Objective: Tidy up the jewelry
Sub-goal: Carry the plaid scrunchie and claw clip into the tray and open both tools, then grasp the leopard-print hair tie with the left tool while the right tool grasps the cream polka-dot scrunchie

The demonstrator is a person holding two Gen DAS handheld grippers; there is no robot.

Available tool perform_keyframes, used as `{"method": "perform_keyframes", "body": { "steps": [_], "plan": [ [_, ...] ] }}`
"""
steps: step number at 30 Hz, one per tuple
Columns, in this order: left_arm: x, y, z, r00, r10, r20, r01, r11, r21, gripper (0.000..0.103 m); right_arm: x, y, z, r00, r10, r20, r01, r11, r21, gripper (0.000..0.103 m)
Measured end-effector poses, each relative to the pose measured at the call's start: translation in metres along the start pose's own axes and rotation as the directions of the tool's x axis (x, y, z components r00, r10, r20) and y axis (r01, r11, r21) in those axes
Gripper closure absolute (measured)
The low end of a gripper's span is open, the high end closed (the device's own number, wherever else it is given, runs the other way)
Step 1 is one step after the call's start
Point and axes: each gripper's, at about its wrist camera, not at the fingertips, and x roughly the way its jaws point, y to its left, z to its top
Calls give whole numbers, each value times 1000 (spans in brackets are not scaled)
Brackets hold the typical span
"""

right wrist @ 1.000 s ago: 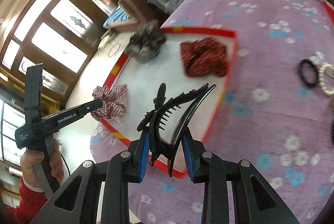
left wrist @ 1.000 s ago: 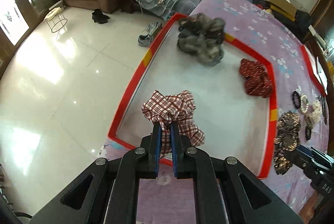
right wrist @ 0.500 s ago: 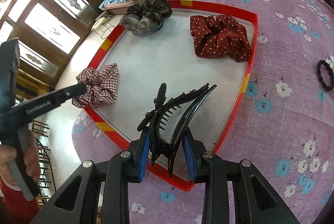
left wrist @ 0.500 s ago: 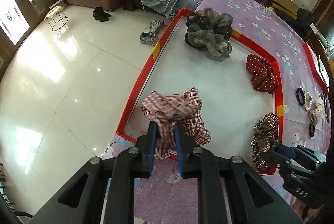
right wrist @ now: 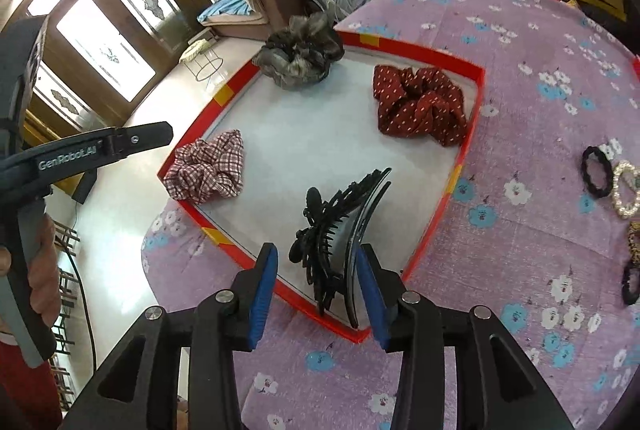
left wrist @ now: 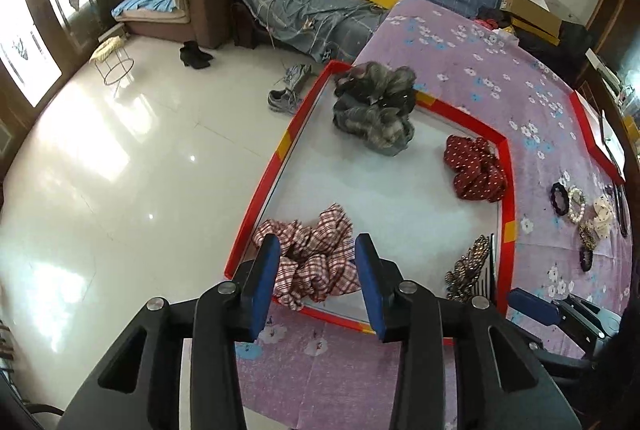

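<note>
the left gripper (left wrist: 316,262) stands wide open, its blue pads (left wrist: 264,282) on either side of the plaid scrunchie (left wrist: 312,258) without pressing it. the scrunchie lies in the near left corner of the red-rimmed tray (left wrist: 508,189), against the near rim. in the right wrist view the same plaid scrunchie (right wrist: 208,171) rests loose on the white tray floor, and the left gripper (right wrist: 160,135) hangs just left of the tray's left rim, apart from the cloth.

the right gripper (right wrist: 316,286) is also spread wide. the black hair claw (right wrist: 340,230) sits between its fingers at the near edge of the tray (right wrist: 476,109), its curved back close to the right pad (right wrist: 370,294); whether they touch cannot be told, and a clear gap shows at the left pad. in the left wrist view the hair claw (left wrist: 470,266) lies by the tray's near right corner, with the right gripper (left wrist: 532,308) just beside it.

farther in the tray, a dark red dotted scrunchie (right wrist: 420,105) lies by the right rim and a grey scrunchie (right wrist: 300,55) sits at the far left corner. on the purple floral cloth (right wrist: 540,77) to the right of the tray lie a black hair tie (right wrist: 596,171) and a pearl ring-shaped band (right wrist: 626,189), touching each other.
</note>
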Motion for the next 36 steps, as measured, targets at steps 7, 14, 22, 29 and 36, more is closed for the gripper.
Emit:
{"method": "perform_keyframes", "body": {
  "steps": [7,14,22,29,36],
  "plan": [
    [-8,-24,5,999,-18,33,16,999,48,65,-27,-23,-13,998,-40,39,37,997,62,58],
    [-6,-53,8,999,-43,27,39,992,122,64,-51,-70,-32,993,-105,52,92,975,202,58],
    [-5,-92,6,996,-92,16,87,975,202,64,-75,-122,-64,985,-163,59,129,919,372,58],
    [-7,-137,-1,989,-145,-4,140,949,283,63,-89,-147,-83,981,-184,69,135,888,440,58],
    [-2,-190,-13,983,-179,-48,185,917,353,62,-109,-180,-102,975,-205,80,138,854,502,58]
  ]
}}
